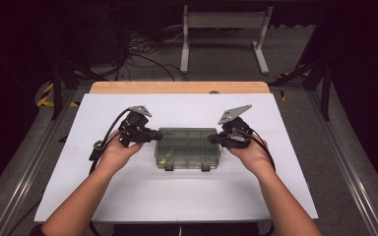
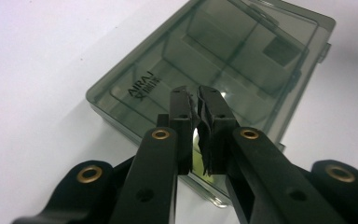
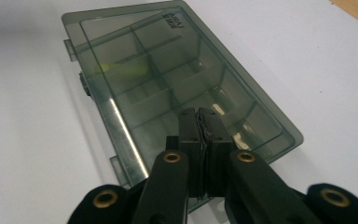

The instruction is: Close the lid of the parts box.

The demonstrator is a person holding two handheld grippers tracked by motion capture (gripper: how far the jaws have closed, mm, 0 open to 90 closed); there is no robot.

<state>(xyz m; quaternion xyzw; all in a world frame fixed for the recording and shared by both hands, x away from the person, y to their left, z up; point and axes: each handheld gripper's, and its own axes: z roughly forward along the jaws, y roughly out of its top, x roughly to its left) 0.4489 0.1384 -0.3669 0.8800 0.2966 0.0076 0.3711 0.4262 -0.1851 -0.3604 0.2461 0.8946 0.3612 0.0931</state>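
The box (image 1: 188, 148), a smoky see-through organizer with its lid down, lies flat near the middle of the white tabletop (image 1: 128, 196), long sides running parallel to the near edge. Its two latches (image 1: 169, 168) face that near edge, so the person has the opening side toward them. Through the lid, dividers (image 3: 158, 74) split the inside into small compartments, and something yellowish (image 3: 121, 70) sits in one toward the box's left end; what it is cannot be told.

The left gripper (image 1: 158, 134) meets the box at its left end and the right gripper (image 1: 211, 139) at its right end, each pointing inward toward the other. In the left gripper view the fingers (image 2: 182, 112) are pressed together with only a sliver of light between them and nothing held, their tips over the near edge of the lid. In the right gripper view the fingers (image 3: 189, 128) are likewise closed and empty, over the lid's end. With closed tips at opposite ends, the grippers look set to steady or nudge the box from both sides rather than to pick it up.
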